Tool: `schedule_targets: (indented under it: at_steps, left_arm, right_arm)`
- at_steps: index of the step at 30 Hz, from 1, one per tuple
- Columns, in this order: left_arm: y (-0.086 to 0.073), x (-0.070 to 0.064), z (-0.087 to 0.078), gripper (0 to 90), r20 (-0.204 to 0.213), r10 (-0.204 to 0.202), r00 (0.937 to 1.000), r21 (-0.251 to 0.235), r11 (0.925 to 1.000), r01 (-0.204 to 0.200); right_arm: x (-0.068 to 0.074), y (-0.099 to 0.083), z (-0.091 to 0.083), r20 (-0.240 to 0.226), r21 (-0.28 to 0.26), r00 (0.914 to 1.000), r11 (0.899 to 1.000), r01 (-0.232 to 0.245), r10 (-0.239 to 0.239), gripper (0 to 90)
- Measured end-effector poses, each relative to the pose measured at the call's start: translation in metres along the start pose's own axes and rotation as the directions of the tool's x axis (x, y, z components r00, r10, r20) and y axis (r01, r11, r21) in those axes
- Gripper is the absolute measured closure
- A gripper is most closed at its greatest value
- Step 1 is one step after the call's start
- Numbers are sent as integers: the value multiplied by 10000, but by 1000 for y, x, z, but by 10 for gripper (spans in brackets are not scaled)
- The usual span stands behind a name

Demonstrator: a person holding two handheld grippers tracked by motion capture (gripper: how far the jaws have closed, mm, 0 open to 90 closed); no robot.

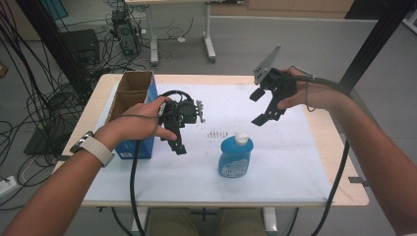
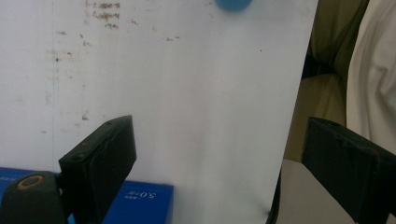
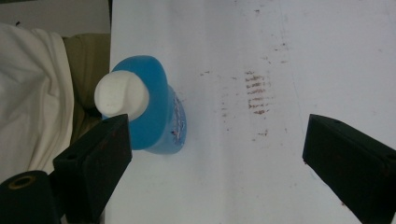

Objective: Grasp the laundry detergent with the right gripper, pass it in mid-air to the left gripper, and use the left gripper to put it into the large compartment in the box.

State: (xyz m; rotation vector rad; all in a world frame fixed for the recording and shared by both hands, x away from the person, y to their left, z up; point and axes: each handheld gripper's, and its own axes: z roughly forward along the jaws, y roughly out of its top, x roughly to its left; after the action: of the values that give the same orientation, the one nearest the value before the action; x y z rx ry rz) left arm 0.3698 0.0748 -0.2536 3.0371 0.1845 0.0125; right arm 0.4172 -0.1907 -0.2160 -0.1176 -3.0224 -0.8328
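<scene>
Blue bottle (image 1: 235, 156) stands upright, white cap up.

Bottle (image 2: 233, 4) cut by top edge

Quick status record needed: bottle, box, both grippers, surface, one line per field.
bottle: blue plastic bottle with white cap, upright on the mat, nothing touching it
box: open-topped cardboard box with blue sides, at the table's left edge, beside the left hand
left gripper: open, held low over the mat next to the box, holding nothing
right gripper: open, raised above the mat beyond the bottle, holding nothing
surface: white mat on a wooden table, with brownish smudges near the bottle
</scene>
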Motion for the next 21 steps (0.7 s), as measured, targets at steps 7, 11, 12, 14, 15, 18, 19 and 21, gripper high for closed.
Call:
schedule_targets:
  at_steps: [7,11,12,14,15,18,19,21]
  left_arm:
    - [0,-1,0,105,-44,-10,10000,12,10000,10]
    - [0,-1,0,105,-75,-22,10000,11,10000,22]
    - [0,-1,0,105,-83,-27,10000,14,10000,27]
    - [1,-1,0,105,-88,-38,10000,4,10000,38]
    - [1,-1,0,105,-102,-37,9999,4,10000,37]
    - [1,-1,1,105,-101,-27,9999,19,10000,27]
    - [1,-1,1,105,-97,-25,9999,24,10000,25]
    - [1,-1,1,105,-89,-41,10000,13,10000,42]
  right_arm:
    - [13,-7,-3,-64,-212,9997,9995,226,-228,66]
    - [20,-14,1,5,-282,9992,9988,404,-404,57]
    - [21,-16,2,34,-292,9991,9986,435,-434,52]
    - [23,-17,3,32,-265,9990,9987,437,-436,49]
    - [26,-19,5,52,-312,9987,9982,514,-512,50]
    - [29,-21,7,-11,-337,9983,9978,574,-575,55]
    - [31,-22,8,-20,-334,9980,9975,624,-625,55]
    - [34,-24,11,-10,-331,9980,9975,630,-631,55]
